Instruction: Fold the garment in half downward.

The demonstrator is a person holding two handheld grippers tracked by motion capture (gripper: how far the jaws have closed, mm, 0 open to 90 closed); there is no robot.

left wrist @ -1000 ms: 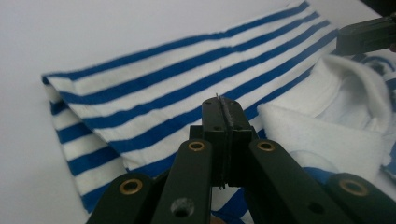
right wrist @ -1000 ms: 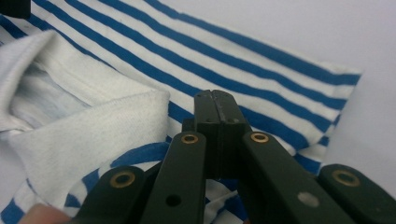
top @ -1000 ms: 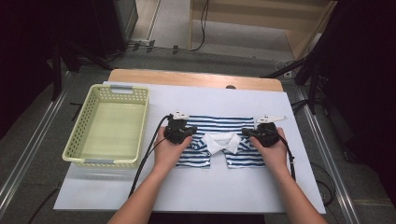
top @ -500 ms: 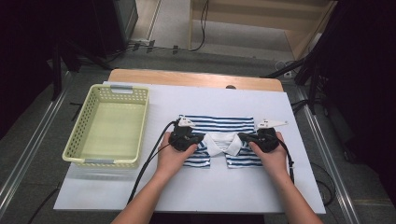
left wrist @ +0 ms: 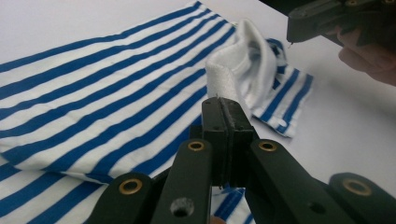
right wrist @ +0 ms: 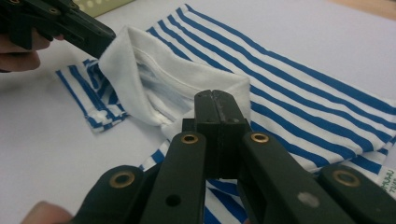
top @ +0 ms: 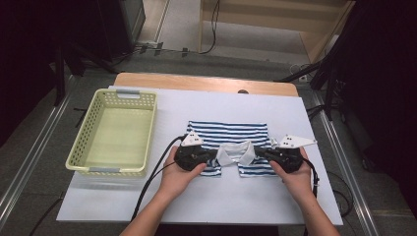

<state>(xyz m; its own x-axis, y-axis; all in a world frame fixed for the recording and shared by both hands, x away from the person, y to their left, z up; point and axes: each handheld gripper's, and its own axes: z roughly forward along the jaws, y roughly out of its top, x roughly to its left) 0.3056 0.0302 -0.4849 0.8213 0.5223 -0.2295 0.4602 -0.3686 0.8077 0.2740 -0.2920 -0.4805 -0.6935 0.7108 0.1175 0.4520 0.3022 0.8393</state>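
Observation:
A blue-and-white striped shirt [top: 228,133] with a white collar [top: 236,152] lies on the white sheet [top: 231,201] in the high view. My left gripper [top: 215,155] is shut on the collar's left end, and my right gripper [top: 256,153] is shut on its right end. In the left gripper view the jaws [left wrist: 227,108] pinch the raised white collar [left wrist: 243,65] over the stripes. The right gripper view has the jaws [right wrist: 218,103] closed on the collar [right wrist: 154,79], lifted a little off the shirt. The near part of the shirt is hidden under the hands.
A pale yellow plastic basket [top: 78,147] stands on the sheet at the left, with nothing in it. The wooden table edge [top: 206,83] runs along the back. Cables trail from both grippers toward the near edge.
Both hands have drawn toward the near edge and risen slightly, bringing the pinched collar with them. The jaws have stayed shut.

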